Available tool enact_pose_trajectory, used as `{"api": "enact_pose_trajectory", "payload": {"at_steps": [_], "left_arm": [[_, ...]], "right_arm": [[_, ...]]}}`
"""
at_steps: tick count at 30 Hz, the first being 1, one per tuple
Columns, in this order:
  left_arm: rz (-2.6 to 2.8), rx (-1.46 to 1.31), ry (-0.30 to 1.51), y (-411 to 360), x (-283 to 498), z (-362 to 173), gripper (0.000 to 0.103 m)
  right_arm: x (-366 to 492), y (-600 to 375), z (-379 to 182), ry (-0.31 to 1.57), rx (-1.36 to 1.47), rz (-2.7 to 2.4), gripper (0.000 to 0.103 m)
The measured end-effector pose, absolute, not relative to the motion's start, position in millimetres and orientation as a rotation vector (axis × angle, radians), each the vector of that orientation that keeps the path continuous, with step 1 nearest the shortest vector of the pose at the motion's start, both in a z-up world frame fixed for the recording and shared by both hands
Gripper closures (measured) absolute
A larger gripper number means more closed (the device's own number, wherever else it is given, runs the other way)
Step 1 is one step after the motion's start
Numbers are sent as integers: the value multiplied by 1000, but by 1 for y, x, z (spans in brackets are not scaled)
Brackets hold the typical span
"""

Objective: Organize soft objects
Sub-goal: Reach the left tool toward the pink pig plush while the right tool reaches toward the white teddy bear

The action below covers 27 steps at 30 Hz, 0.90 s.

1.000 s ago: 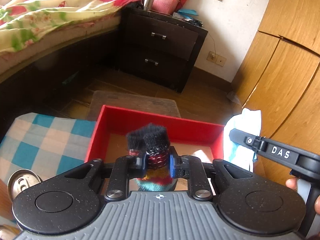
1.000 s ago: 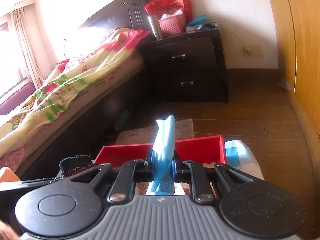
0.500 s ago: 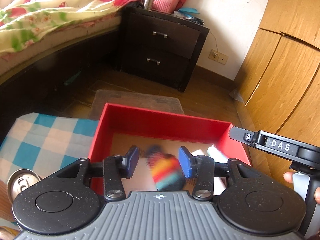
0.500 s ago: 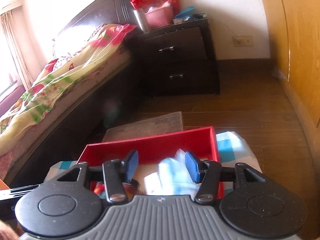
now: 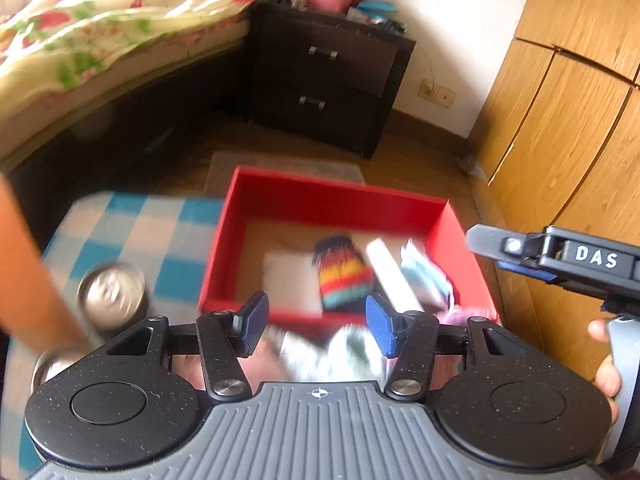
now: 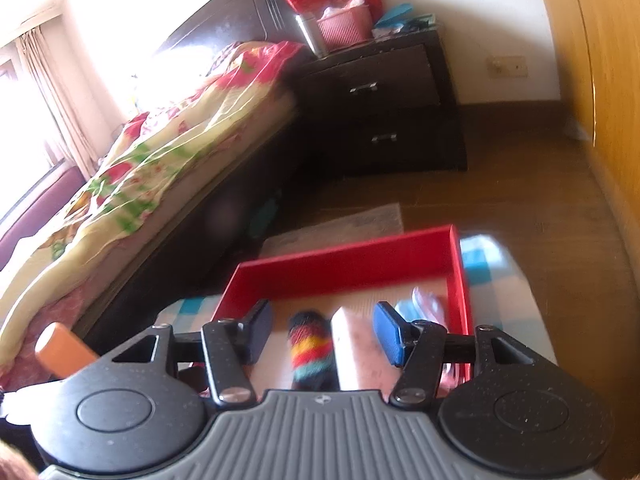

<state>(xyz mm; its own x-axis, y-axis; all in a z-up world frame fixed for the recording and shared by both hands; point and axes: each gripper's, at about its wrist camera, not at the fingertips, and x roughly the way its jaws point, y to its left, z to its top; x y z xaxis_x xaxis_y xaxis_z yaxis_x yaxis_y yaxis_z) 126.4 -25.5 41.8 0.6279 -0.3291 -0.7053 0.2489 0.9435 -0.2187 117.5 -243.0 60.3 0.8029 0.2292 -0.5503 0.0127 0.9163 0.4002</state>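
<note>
Striped sock (image 5: 343, 276) in red box (image 5: 320, 204); left gripper (image 5: 316, 326) spread, empty.

The letters "DAS" stand in white capitals on the black body of the right gripper (image 5: 576, 268), seen at the right edge of the left wrist view; no other text, number or brand can be read in either view.

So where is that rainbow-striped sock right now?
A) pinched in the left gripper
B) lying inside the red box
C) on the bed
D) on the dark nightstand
B: the striped sock lies on the floor of the red box, with both grippers open and empty.
</note>
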Motion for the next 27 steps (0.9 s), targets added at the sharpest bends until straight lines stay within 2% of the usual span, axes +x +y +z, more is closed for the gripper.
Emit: {"api": "enact_pose_trajectory", "payload": {"at_steps": [9, 17, 27], "left_arm": [[-314, -137, 939, -6, 89, 14, 48], [-225, -66, 955, -11, 89, 3, 47], [-172, -3, 993, -21, 100, -11, 31]], "right_arm": [[74, -220, 43, 716, 375, 163, 69], [49, -207, 37, 744, 376, 216, 69], [47, -209, 34, 764, 376, 234, 69]]}}
